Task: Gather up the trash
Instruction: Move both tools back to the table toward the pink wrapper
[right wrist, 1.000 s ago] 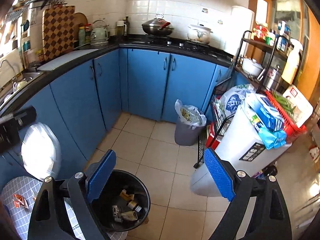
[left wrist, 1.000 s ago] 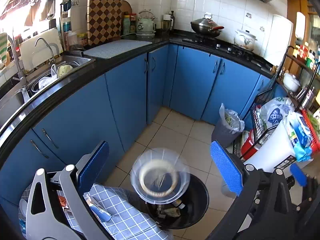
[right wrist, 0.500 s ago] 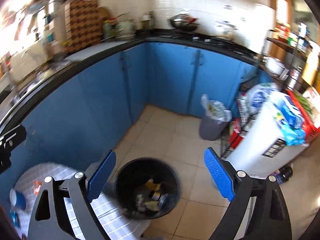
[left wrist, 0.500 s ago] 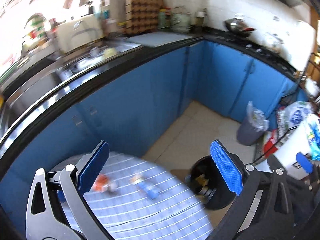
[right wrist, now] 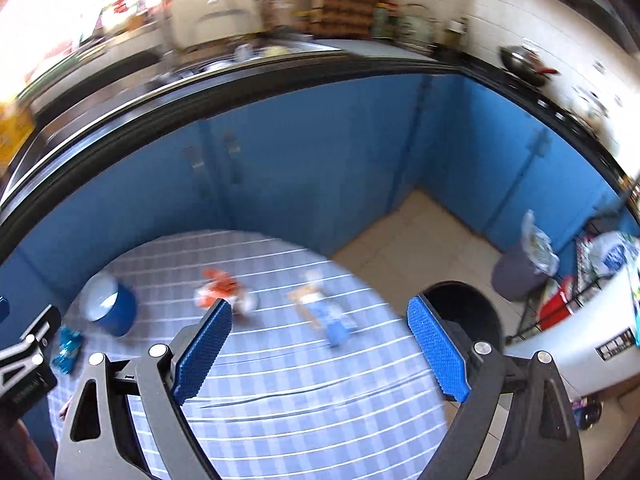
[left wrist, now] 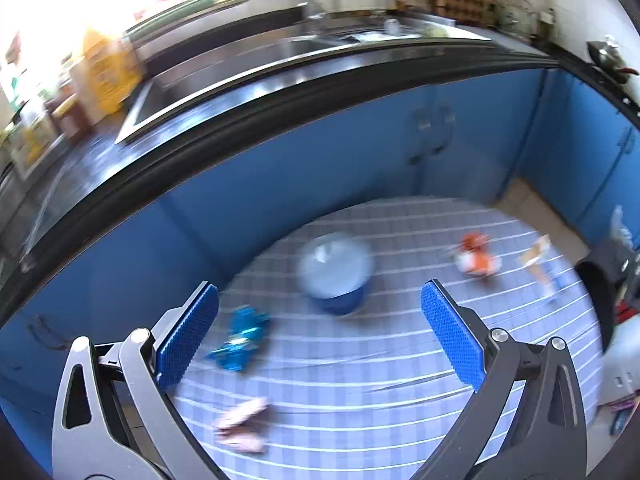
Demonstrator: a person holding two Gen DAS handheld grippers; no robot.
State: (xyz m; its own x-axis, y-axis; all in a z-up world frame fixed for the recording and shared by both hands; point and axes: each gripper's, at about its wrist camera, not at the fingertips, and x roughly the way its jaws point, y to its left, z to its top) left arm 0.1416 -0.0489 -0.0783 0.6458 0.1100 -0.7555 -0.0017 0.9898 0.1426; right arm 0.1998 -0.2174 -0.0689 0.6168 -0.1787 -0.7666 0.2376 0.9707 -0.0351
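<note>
A round table with a blue checked cloth (left wrist: 380,380) (right wrist: 280,380) holds trash: a blue cup (left wrist: 336,274) (right wrist: 108,308), a crumpled blue wrapper (left wrist: 240,340) (right wrist: 68,346), an orange-white wrapper (left wrist: 476,258) (right wrist: 224,292), a blue-white packet (left wrist: 544,266) (right wrist: 328,316) and a pink scrap (left wrist: 240,426). My left gripper (left wrist: 320,340) is open and empty above the table, just short of the cup. My right gripper (right wrist: 320,348) is open and empty above the table near the packet. The black trash bin (right wrist: 472,312) (left wrist: 600,292) stands at the table's right edge.
Blue cabinets (left wrist: 320,152) under a black countertop (left wrist: 280,92) with a sink run behind the table. A grey bin with a bag (right wrist: 520,268) stands on the tiled floor (right wrist: 412,236). A white container (right wrist: 580,340) and a wire rack are at the right.
The clear plastic lid left my left gripper over the black bin a second ago. Both grippers have since swung left from the bin to over the table, staying open.
</note>
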